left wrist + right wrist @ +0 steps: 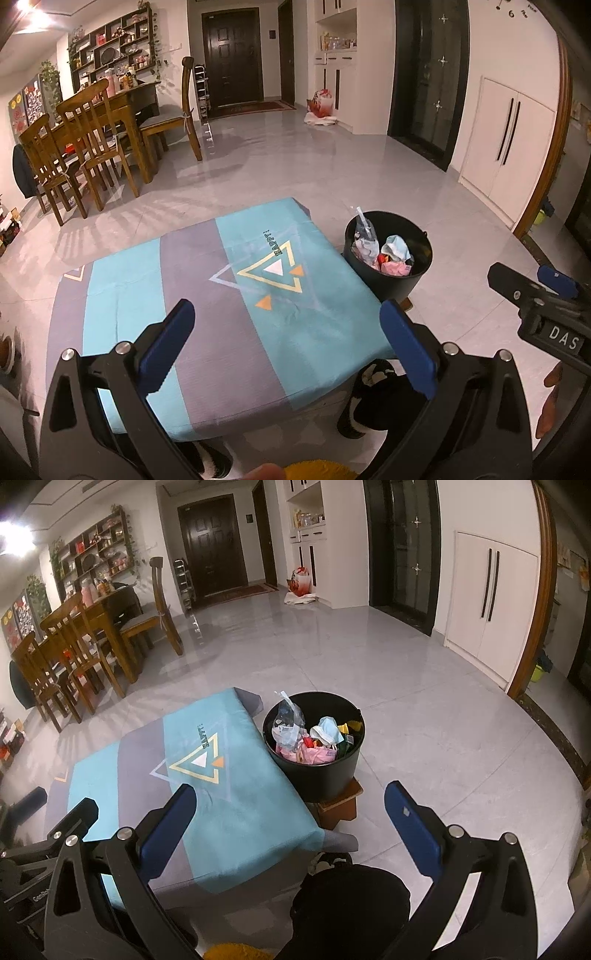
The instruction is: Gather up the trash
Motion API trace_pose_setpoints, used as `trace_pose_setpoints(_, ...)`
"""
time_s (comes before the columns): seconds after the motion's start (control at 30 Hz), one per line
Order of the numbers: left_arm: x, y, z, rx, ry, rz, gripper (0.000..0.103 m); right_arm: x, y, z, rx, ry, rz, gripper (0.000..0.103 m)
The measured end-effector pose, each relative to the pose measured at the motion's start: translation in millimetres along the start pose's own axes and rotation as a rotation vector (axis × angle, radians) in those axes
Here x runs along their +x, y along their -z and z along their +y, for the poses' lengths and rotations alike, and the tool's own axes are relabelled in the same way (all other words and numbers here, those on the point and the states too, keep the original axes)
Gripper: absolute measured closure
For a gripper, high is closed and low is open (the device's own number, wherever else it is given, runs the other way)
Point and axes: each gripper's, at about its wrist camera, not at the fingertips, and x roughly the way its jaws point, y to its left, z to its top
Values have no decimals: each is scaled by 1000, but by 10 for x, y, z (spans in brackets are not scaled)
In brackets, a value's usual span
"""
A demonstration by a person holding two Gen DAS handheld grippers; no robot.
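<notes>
Left tool (286, 325) hangs over the near half of the surface (207, 295), jaws spread wide, nothing betw. them. Right tool (291, 808) same: wide apart, holding nothing, hovering over the surface's near right corner w/ the floor showing betw. its fingers. In the left wrist view the right tool also shows at the right edge, off to the side of the bin.

Surface is low, covered w/ a teal & grey cloth (236, 797) w/ a triangle print (197, 762); cloth top is bare.

Black bin (317, 771) stands just beside the surface's right edge, touching or nearly touching the cloth, on a small brown wooden stool (341, 805). Trash sits inside it: clear plastic bag (288, 716) sticking up at the left, a crumpled pale blue mask (327, 729) mid, pink wrapper (317, 755) at the front, bits of yellow and green at the right.

A dark-clothed knee (351, 904) sits below the right tool, close to the surface's near corner, w/ a slipper partly seen beside it.

Around: grey tiled floor (424, 709) open past the bin. Wooden dining table and chairs (92, 136) far left, shelf unit behind them. Dark entry door (232, 55) at back, red bag (323, 103) on the floor by the white cabinets (509, 155) well apart from the bin.
</notes>
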Motion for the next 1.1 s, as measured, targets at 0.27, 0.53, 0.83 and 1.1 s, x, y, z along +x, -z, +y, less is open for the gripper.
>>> trace_pose_setpoints(0.27,31,12,34,-2,-12,11,3,-3,5,14,0,-2,1,3)
trace_pose_setpoints(0.53,37,15,34,-2,-13,11,3,34,2,79,-7,7,15,3)
trace_pose_setpoints(0.83,76,15,35,0,-15,18,3,95,17,116,-12,6,26,3)
trace_pose_setpoints(1.1,112,25,33,0,0,25,3,109,11,124,-10,8,28,3)
